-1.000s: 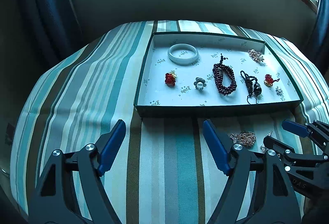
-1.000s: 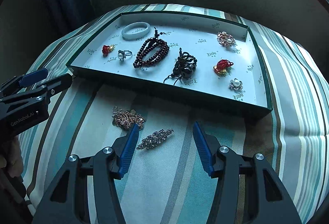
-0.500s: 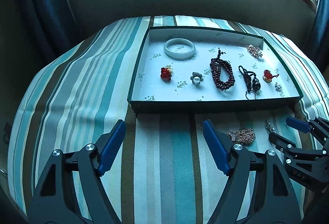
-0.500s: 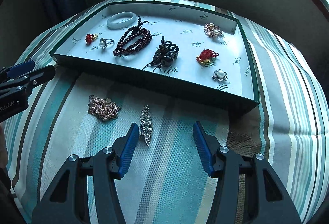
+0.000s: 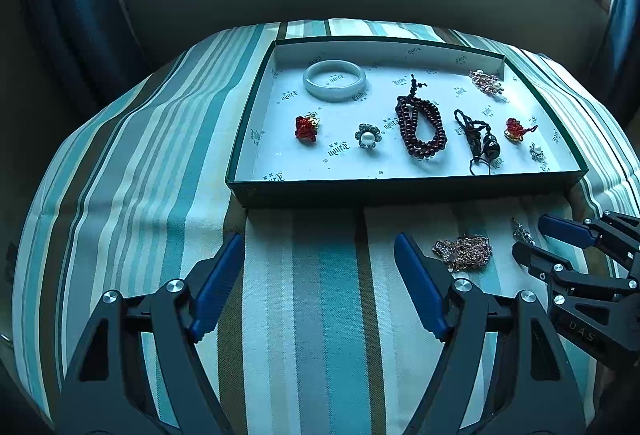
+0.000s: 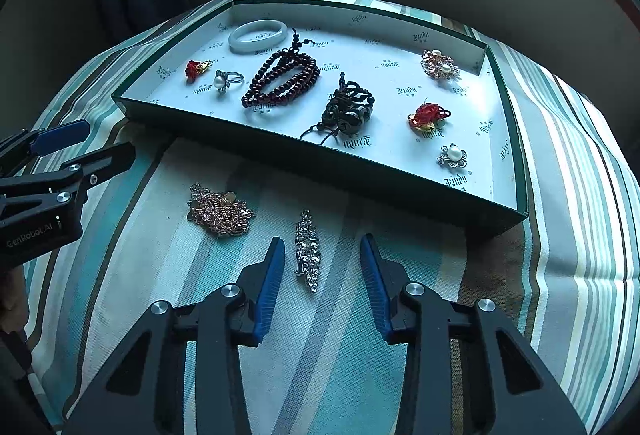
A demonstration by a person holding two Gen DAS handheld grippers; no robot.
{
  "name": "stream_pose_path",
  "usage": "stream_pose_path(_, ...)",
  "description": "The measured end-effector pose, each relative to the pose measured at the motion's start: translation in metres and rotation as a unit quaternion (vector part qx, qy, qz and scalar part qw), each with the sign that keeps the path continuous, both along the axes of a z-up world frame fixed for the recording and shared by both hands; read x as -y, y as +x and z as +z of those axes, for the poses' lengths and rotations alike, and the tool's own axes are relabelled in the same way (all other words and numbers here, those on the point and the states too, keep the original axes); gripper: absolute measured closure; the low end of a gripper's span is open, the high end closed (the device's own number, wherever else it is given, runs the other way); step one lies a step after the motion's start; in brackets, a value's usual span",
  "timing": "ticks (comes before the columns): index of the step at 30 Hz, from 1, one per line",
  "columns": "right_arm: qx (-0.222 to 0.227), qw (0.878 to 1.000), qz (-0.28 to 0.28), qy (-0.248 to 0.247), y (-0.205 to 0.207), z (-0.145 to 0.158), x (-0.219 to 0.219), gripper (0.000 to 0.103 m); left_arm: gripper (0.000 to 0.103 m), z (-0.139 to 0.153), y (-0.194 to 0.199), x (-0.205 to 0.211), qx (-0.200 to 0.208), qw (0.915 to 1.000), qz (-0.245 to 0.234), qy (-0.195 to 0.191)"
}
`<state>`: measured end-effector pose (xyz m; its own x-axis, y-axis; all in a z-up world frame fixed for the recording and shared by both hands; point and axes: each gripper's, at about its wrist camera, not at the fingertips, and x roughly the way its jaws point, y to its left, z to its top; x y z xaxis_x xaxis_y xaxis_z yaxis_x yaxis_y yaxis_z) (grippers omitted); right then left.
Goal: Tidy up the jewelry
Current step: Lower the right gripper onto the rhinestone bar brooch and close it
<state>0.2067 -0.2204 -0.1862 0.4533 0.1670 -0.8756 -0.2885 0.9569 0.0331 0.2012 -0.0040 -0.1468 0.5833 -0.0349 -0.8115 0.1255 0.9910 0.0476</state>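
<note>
Striped tablecloth [image 6: 560, 195]: tray [image 6: 520, 139], necklace [image 6: 220, 213], brooch [image 6: 307, 251]

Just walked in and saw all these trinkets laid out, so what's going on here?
A person with a gripper in each hand is sorting jewelry into a shallow green tray on a striped cloth. Most pieces already lie in it. Two remain on the cloth: a silver brooch and a rose-gold chain pile. The right gripper, open, has the brooch lying between its fingers, not yet gripped. The left gripper is open and holds nothing.
</note>
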Motion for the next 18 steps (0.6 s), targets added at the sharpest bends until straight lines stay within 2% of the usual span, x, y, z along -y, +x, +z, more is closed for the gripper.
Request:
stream_pose_path(10, 0.000, 1.000, 0.003, 0.006, -0.0005, -0.0050, 0.0005, 0.068, 0.026, -0.0051, 0.0001, 0.0029, -0.009, 1.0000, -0.004, 0.000)
stream_pose_path(18, 0.001, 1.000, 0.008, 0.011, -0.0019, -0.0072, 0.0010, 0.088, 0.026, -0.0070, 0.0003, 0.0046, -0.012, 0.9999, -0.005, 0.000)
